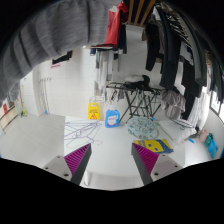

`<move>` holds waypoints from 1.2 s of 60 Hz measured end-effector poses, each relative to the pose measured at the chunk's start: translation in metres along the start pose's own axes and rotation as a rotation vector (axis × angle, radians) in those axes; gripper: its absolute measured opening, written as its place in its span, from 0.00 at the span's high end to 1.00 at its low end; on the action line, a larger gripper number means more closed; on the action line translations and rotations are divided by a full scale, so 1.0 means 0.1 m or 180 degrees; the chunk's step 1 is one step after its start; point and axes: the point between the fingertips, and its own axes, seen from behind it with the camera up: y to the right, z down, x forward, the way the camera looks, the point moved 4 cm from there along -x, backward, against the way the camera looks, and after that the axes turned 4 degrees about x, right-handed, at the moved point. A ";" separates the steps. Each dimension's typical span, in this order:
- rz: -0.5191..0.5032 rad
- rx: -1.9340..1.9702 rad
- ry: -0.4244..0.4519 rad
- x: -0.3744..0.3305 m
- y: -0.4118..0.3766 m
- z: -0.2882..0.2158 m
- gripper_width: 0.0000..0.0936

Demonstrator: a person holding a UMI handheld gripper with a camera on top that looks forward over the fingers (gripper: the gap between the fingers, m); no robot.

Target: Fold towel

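Observation:
A grey towel (48, 45) spreads in folds across the upper left, well above and beyond my fingers; what holds it up is out of sight. My gripper (111, 148) is open, its magenta pads (78, 158) set wide apart. Only the white floor shows between them. Neither finger touches the towel.
On the white floor (60, 140) lie white hangers (75, 128), a yellow sign (95, 112), a blue item (113, 118) and a black stand (140, 100). Dark clothes (172, 50) hang at the right. A yellow and purple thing (153, 145) lies by the right finger.

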 end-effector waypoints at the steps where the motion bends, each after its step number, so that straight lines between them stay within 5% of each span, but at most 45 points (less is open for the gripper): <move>1: 0.0003 0.0004 0.0003 0.00 0.00 0.00 0.09; 37: 0.0132 0.0018 -0.0056 0.29 0.37 0.30 0.09; 72: 0.0446 0.0067 -0.0320 2.21 1.60 1.52 0.09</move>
